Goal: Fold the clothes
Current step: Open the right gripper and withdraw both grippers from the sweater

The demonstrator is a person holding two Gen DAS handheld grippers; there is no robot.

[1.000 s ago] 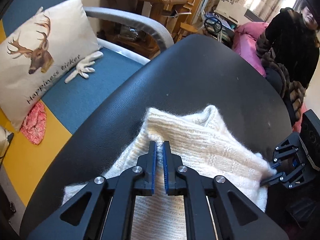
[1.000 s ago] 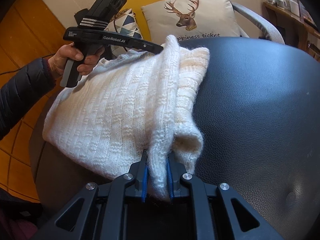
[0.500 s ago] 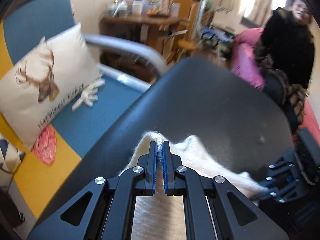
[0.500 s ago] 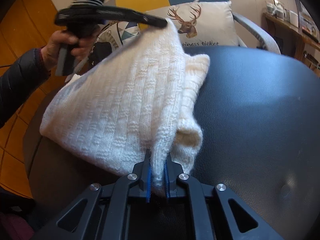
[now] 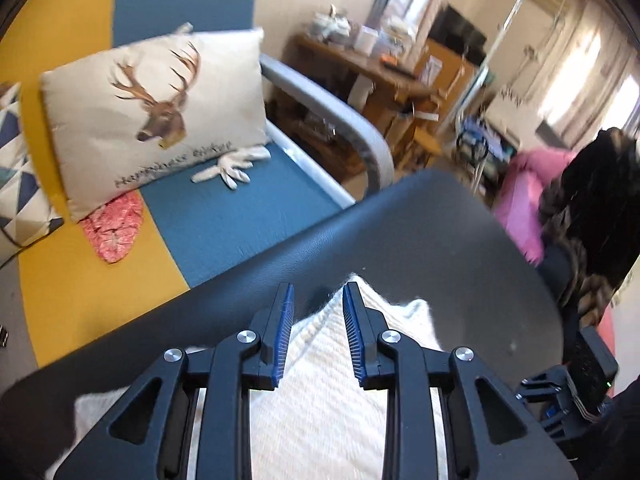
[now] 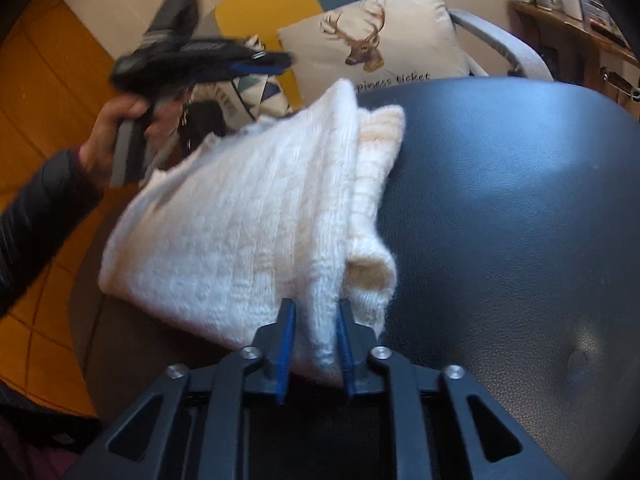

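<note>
A white knit sweater (image 6: pixel 248 216) lies folded on a black leather surface (image 6: pixel 500 200). My right gripper (image 6: pixel 314 312) is shut on the sweater's near folded edge, and thick cloth fills the gap between its blue pads. My left gripper (image 5: pixel 318 300) is open, its jaws well apart, with the sweater (image 5: pixel 320 408) lying loose below them. In the right wrist view the left gripper (image 6: pixel 286 58) is blurred and hovers above the sweater's far corner without touching it, held by a hand (image 6: pixel 120 120) in a dark sleeve. The right gripper (image 5: pixel 532 392) shows at the lower right of the left wrist view.
Beyond the leather surface (image 5: pixel 420 232) is a blue and yellow sofa (image 5: pixel 224 208) with a deer pillow (image 5: pixel 152 116), a pink cloth (image 5: pixel 112 232) and a grey armrest (image 5: pixel 340 112). A wooden desk (image 5: pixel 360 64) stands behind. A person in dark clothes (image 5: pixel 600 184) sits at the right.
My left gripper opened, let go of the sweater's far corner and rose clear of it. The corner settled onto the fold. My right gripper kept its hold.
</note>
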